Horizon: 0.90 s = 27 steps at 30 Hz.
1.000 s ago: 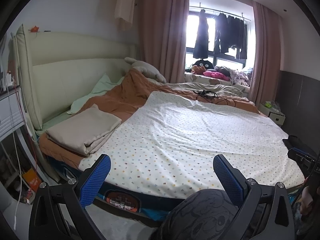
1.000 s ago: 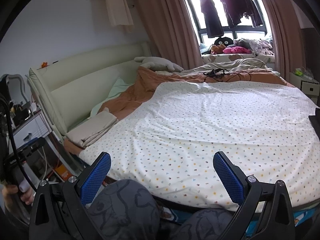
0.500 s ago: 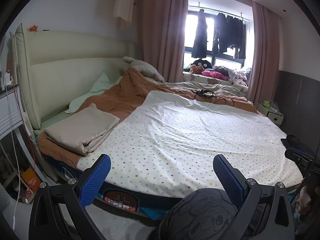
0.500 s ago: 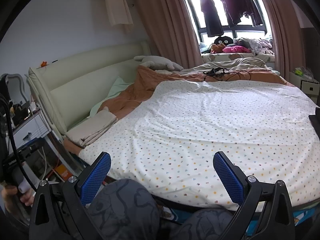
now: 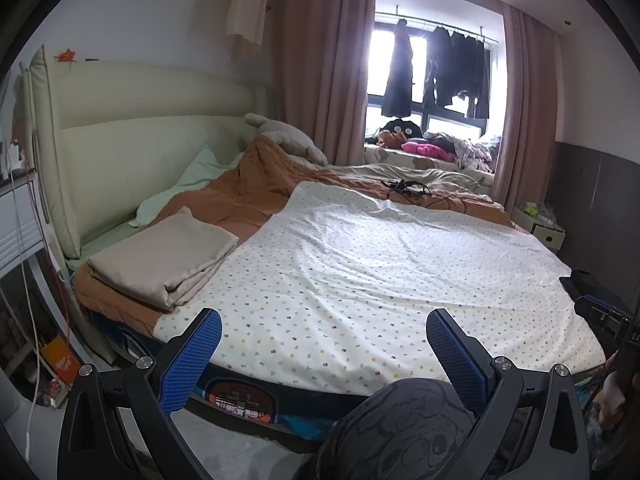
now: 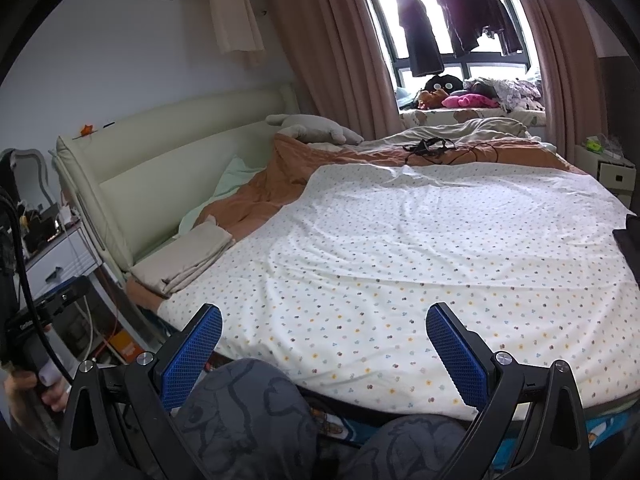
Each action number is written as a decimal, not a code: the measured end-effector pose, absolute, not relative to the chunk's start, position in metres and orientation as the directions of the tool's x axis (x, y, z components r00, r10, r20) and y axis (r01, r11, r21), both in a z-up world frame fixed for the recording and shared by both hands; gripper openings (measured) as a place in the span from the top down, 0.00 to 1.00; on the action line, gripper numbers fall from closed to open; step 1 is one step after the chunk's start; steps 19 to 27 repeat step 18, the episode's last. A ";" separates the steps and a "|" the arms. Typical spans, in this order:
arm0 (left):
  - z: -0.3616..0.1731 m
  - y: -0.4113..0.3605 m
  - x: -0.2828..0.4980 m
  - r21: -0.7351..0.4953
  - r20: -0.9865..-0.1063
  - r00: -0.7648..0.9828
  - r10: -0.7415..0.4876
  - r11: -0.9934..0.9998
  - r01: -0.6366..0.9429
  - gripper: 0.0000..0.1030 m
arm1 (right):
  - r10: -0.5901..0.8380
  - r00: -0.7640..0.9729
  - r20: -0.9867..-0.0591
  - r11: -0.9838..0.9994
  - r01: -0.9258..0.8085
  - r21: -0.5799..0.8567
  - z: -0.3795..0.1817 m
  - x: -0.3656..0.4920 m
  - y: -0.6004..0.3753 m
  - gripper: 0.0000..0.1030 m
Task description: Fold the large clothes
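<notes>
A large white sheet with small coloured dots [image 5: 384, 276] lies spread flat over the bed; it also shows in the right wrist view [image 6: 432, 256]. My left gripper [image 5: 324, 344] is open and empty, held off the bed's near edge near the sheet's near left part. My right gripper [image 6: 324, 344] is open and empty, also off the near edge. Neither touches the sheet. The person's grey patterned knees sit below both grippers.
A folded beige cloth [image 5: 164, 256] lies on the orange blanket [image 5: 256, 192] at the bed's left, by the cream headboard [image 5: 132, 152]. Black cables [image 5: 404, 186] lie at the sheet's far edge. A nightstand [image 5: 540, 228] stands far right, drawers and clutter at left.
Both views have shifted only slightly; the left gripper has drifted a little toward the bed. The sheet and the open jaws are unchanged.
</notes>
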<state>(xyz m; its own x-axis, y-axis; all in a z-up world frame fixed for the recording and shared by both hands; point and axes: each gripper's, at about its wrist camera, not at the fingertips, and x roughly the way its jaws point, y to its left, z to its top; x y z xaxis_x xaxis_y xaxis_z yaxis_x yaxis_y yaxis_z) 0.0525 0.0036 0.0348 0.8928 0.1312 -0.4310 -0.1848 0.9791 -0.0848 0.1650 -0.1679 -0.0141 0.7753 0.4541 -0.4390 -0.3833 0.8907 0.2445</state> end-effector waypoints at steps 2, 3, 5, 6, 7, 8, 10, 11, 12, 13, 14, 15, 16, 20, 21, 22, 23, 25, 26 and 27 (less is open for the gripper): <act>0.034 0.005 0.052 -0.084 -0.430 0.893 0.130 0.979 -0.183 0.00 | 0.453 0.776 -0.440 0.891 -0.380 0.247 -0.015 0.164 -0.169 0.01; 0.035 0.005 0.052 -0.083 -0.429 0.893 0.132 0.979 -0.184 0.00 | 0.452 0.775 -0.441 0.892 -0.378 0.249 -0.015 0.164 -0.169 0.01; 0.035 0.005 0.052 -0.083 -0.426 0.895 0.132 0.979 -0.184 0.00 | 0.451 0.774 -0.444 0.892 -0.376 0.251 -0.016 0.165 -0.169 0.01; 0.036 0.005 0.052 -0.083 -0.423 0.897 0.129 0.980 -0.181 0.00 | 0.451 0.774 -0.446 0.892 -0.375 0.250 -0.016 0.165 -0.169 0.01; 0.037 0.006 0.053 -0.084 -0.421 0.899 0.125 0.981 -0.176 0.00 | 0.450 0.773 -0.448 0.893 -0.376 0.249 -0.016 0.165 -0.168 0.01; 0.037 0.007 0.053 -0.085 -0.419 0.900 0.122 0.981 -0.172 0.00 | 0.450 0.772 -0.449 0.893 -0.376 0.248 -0.016 0.165 -0.167 0.01; 0.040 0.007 0.051 -0.085 -0.411 0.904 0.121 0.982 -0.170 0.01 | 0.448 0.772 -0.450 0.894 -0.376 0.244 -0.016 0.164 -0.166 0.01; 0.041 0.008 0.051 -0.083 -0.407 0.905 0.124 0.982 -0.172 0.01 | 0.447 0.772 -0.451 0.894 -0.376 0.243 -0.016 0.163 -0.166 0.01; 0.042 0.008 0.050 -0.080 -0.403 0.906 0.127 0.982 -0.173 0.01 | 0.446 0.773 -0.451 0.895 -0.375 0.241 -0.015 0.162 -0.165 0.01; 0.042 0.008 0.049 -0.079 -0.402 0.907 0.127 0.982 -0.172 0.01 | 0.444 0.775 -0.451 0.896 -0.374 0.240 -0.015 0.161 -0.165 0.01; 0.042 0.009 0.048 -0.077 -0.400 0.908 0.128 0.982 -0.172 0.00 | 0.442 0.776 -0.450 0.897 -0.372 0.240 -0.015 0.160 -0.165 0.01; 0.042 0.009 0.047 -0.075 -0.399 0.908 0.130 0.982 -0.173 0.00 | 0.440 0.777 -0.450 0.898 -0.370 0.239 -0.014 0.159 -0.165 0.01; 0.042 0.010 0.046 -0.073 -0.398 0.908 0.131 0.982 -0.174 0.01 | 0.438 0.779 -0.450 0.899 -0.368 0.239 -0.014 0.158 -0.165 0.01; 0.041 0.011 0.044 -0.072 -0.398 0.908 0.129 0.983 -0.171 0.00 | 0.433 0.781 -0.451 0.901 -0.362 0.237 -0.013 0.155 -0.166 0.01; 0.041 0.011 0.044 -0.072 -0.398 0.908 0.129 0.983 -0.171 0.00 | 0.433 0.781 -0.451 0.901 -0.362 0.237 -0.013 0.155 -0.166 0.01; 0.041 0.011 0.044 -0.072 -0.398 0.908 0.129 0.983 -0.171 0.00 | 0.433 0.781 -0.451 0.901 -0.362 0.237 -0.013 0.155 -0.166 0.01; 0.041 0.011 0.044 -0.072 -0.398 0.908 0.129 0.983 -0.171 0.00 | 0.433 0.781 -0.451 0.901 -0.362 0.237 -0.013 0.155 -0.166 0.01; 0.041 0.011 0.044 -0.072 -0.398 0.908 0.129 0.983 -0.171 0.00 | 0.433 0.781 -0.451 0.901 -0.362 0.237 -0.013 0.155 -0.166 0.01; 0.041 0.011 0.044 -0.072 -0.398 0.908 0.129 0.983 -0.171 0.00 | 0.433 0.781 -0.451 0.901 -0.362 0.237 -0.013 0.155 -0.166 0.01; 0.041 0.011 0.044 -0.072 -0.398 0.908 0.129 0.983 -0.171 0.00 | 0.433 0.781 -0.451 0.901 -0.362 0.237 -0.013 0.155 -0.166 0.01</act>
